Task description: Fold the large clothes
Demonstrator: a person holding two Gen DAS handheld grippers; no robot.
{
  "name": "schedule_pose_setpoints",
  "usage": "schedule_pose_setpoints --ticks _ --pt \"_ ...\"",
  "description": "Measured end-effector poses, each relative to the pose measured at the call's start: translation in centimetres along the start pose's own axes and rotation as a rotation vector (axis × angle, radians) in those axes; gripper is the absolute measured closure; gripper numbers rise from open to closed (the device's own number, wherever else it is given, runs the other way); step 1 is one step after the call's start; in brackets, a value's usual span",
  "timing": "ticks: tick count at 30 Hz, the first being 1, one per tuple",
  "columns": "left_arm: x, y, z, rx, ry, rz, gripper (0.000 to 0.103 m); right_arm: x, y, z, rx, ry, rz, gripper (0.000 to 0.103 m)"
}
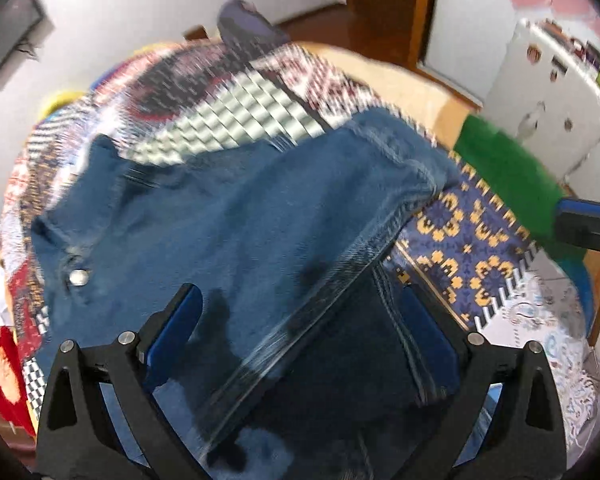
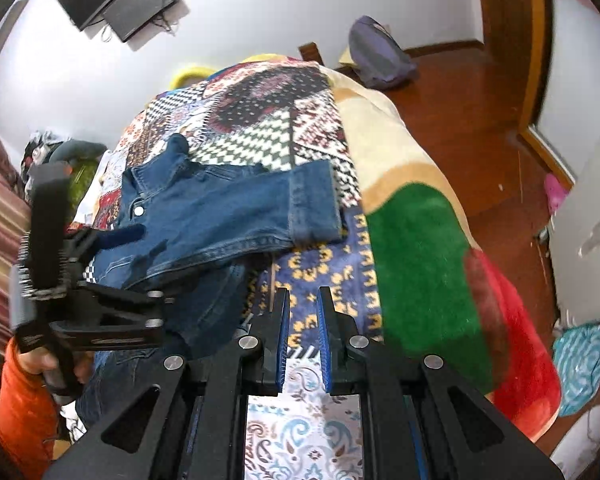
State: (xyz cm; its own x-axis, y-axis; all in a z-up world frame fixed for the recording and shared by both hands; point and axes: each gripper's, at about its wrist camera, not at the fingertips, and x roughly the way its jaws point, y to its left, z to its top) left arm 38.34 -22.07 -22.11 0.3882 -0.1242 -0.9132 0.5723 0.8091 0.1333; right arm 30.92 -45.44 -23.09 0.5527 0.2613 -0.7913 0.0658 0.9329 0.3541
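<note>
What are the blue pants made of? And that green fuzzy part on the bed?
The blue pants look like denim: matte, faded blue cloth with pale stitched seams and a shiny metal button. The green patch looks like plush fleece blanket, soft and fuzzy with a deep nap. Its exact fibre can't be told from the pictures.

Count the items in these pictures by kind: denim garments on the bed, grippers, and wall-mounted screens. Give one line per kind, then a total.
Denim garments: 1, the blue jeans lying on the patterned blanket
Grippers: 2, the left gripper and the right gripper
Wall-mounted screens: 1, the dark screen
Total: 4
</note>
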Motion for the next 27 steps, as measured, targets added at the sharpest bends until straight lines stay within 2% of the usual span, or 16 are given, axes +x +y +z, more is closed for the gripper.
schedule_pose_setpoints --ticks 3,7,9,10,11,14,19,22,27 --pt "1.8 -0.3 -0.1 0.011 0.014 0.026 0.004 0.7 -0.7 -0.5 0.025 0.014 0.009 0.094" --pt "2.2 0.6 -0.2 -0.040 0.004 -0.018 0.023 1.7 -0.9 -0.9 0.040 0.038 0.015 0.094" --pt "1.4 1.1 -0.3 -0.064 -0.018 -0.054 0.046 2.3 -0.7 -1.0 0.040 0.050 0.019 0.094" --pt "1.1 1.4 -0.1 -0.073 -0.024 -0.064 0.065 2.4 -0.6 -0.9 0.039 0.053 0.021 0.094" --pt "0.4 1.8 -0.1 -0.088 -0.036 -0.081 0.074 2.5 -0.4 -1.0 0.035 0.056 0.024 0.094" --pt "-1.3 2.8 0.2 -0.101 -0.085 -0.083 0.084 2.7 0.1 -1.1 0.031 0.059 0.033 0.094" --pt "-5.2 5.8 -0.1 -0.171 -0.195 -0.057 0.087 2.9 1.6 -1.3 0.011 0.069 0.044 0.094" --pt "-8.1 8.4 -0.9 -0.208 -0.270 -0.010 0.089 2.9 2.6 -1.2 -0.005 0.072 0.045 0.094" --pt "-11.1 12.9 -3.4 -0.278 -0.349 0.059 0.092 2.9 5.0 -0.6 -0.042 0.061 0.045 0.094"
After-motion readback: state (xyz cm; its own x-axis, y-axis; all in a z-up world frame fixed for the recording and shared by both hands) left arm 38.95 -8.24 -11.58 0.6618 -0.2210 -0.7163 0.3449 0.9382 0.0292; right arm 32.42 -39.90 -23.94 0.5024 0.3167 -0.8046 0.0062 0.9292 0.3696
